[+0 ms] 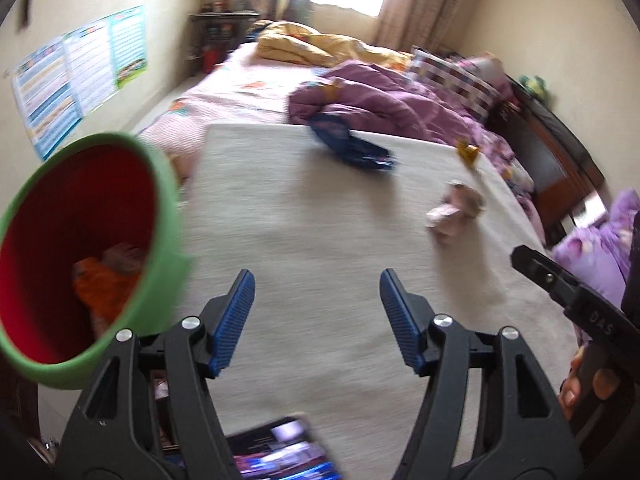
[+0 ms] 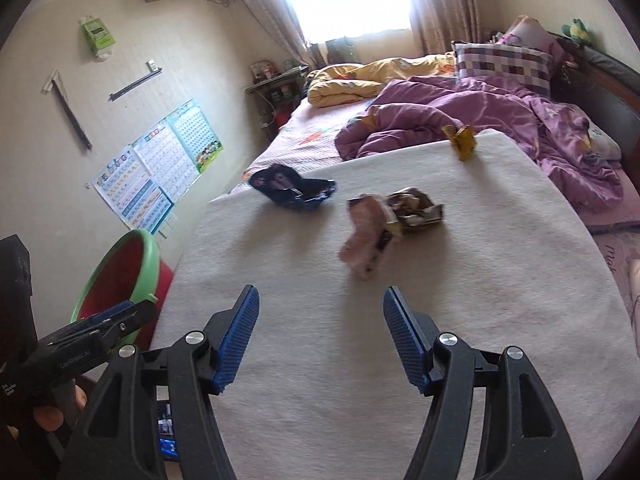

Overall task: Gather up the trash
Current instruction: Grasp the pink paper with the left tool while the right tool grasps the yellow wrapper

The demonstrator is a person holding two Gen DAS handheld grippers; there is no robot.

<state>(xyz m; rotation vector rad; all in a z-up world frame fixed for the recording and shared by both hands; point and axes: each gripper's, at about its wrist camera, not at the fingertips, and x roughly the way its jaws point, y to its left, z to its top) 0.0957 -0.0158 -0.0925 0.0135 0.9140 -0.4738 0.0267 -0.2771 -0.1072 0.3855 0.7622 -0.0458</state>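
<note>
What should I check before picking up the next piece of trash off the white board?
1. Left gripper empty, fingers apart: ok.
2. Right gripper empty, fingers apart: ok.
3. Trash left on the board: ok; a pink wrapper, a blue wrapper and a yellow wrapper lie apart on it.
4. Path to the pink wrapper, the one closest ahead of the right gripper: ok, bare board between them.
5. Bin in reach and open: ok; it stands at the board's left edge, beside the left gripper, with trash already inside.
6. Sharp view of the targets: not ok, both views are motion-blurred.
</note>
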